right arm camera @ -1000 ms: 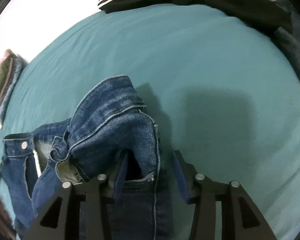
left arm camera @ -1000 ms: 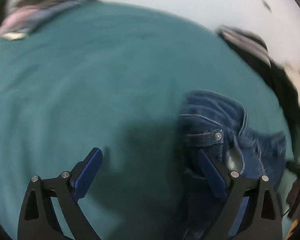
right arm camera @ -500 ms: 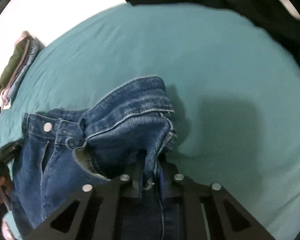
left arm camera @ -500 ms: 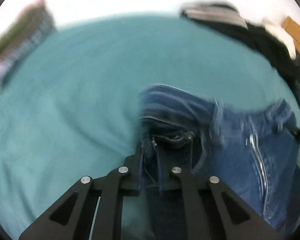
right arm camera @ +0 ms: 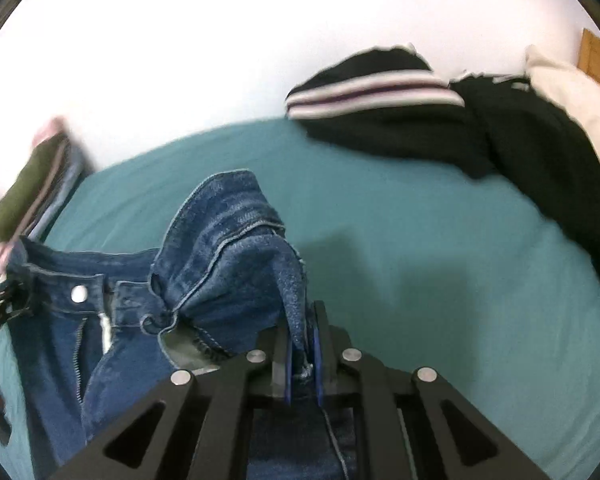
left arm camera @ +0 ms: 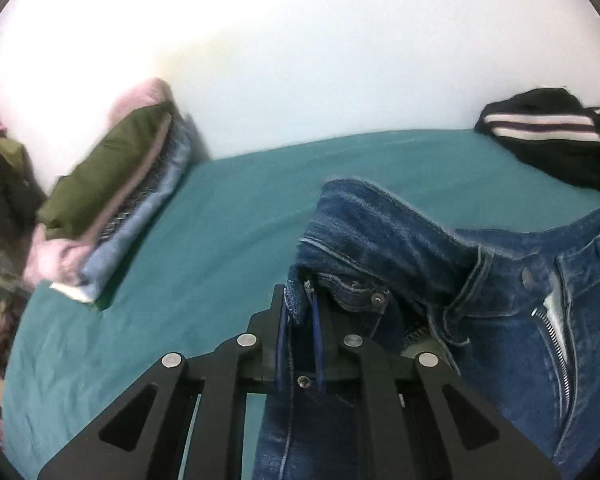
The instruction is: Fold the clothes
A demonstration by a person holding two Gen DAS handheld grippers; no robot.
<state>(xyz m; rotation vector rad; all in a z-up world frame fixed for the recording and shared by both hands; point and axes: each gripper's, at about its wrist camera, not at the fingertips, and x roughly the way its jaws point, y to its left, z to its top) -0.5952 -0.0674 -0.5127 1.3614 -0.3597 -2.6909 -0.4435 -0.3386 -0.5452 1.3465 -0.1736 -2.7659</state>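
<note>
Left tongs [left arm camera: 299, 312] clamped on the jeans [left arm camera: 384, 232] at the waistband edge, denim pinched between the blue pads [left arm camera: 318, 336]; jaws eased apart slightly just now, fabric between them. Jeans bunch up ahead of the tongs and spread right, fly open, zipper [left arm camera: 554, 344] and button [left arm camera: 527, 277] showing. Teal bed sheet [left arm camera: 220, 232] underneath. Folded stack [left arm camera: 112, 196] on the left: olive on top, then pink and light blue layers. Black garment with white stripes [left arm camera: 548, 132] far right, by the white wall [left arm camera: 300, 52].
</note>
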